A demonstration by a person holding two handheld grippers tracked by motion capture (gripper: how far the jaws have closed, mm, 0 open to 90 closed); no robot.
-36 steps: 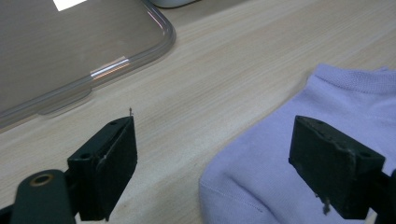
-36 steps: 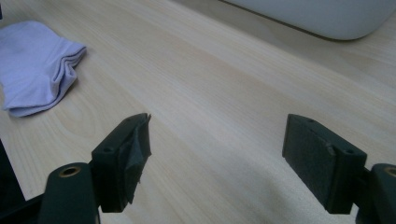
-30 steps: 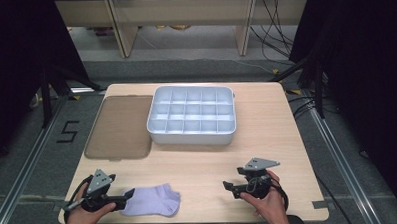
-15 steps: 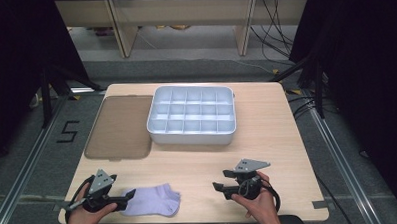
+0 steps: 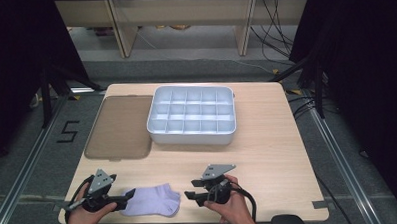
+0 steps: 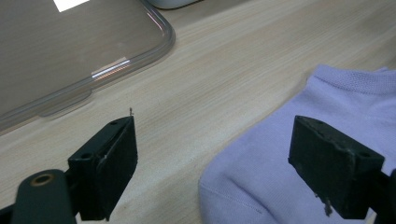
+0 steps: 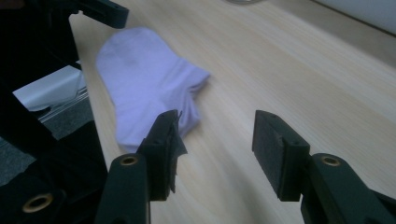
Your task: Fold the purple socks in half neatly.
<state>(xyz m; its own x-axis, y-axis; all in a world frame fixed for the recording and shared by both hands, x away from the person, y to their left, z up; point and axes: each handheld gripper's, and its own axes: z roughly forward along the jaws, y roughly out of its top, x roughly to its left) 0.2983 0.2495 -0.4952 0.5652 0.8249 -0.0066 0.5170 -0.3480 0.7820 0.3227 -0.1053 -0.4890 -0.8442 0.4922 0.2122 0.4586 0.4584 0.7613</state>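
A lilac sock (image 5: 157,200) lies flat near the table's front edge, left of centre. My left gripper (image 5: 128,197) sits at the sock's left end. In the left gripper view its jaws (image 6: 215,130) stand wide open, and the sock (image 6: 327,102) reaches in between them and under the right one without being pinched. My right gripper (image 5: 191,189) is just right of the sock and points at it. Its jaws (image 7: 217,116) have just been closing and now stand half open over bare wood, with the sock (image 7: 149,79) a little ahead of the left jaw.
A white compartment tray (image 5: 192,137) stands at the table's middle back. A brown translucent lid (image 5: 119,127) lies flat to its left, and its corner (image 6: 70,56) shows in the left gripper view. The table's front edge runs right under both hands.
My right gripper has slid left towards the sock, and its jaws have narrowed. The left gripper and the sock have stayed put.
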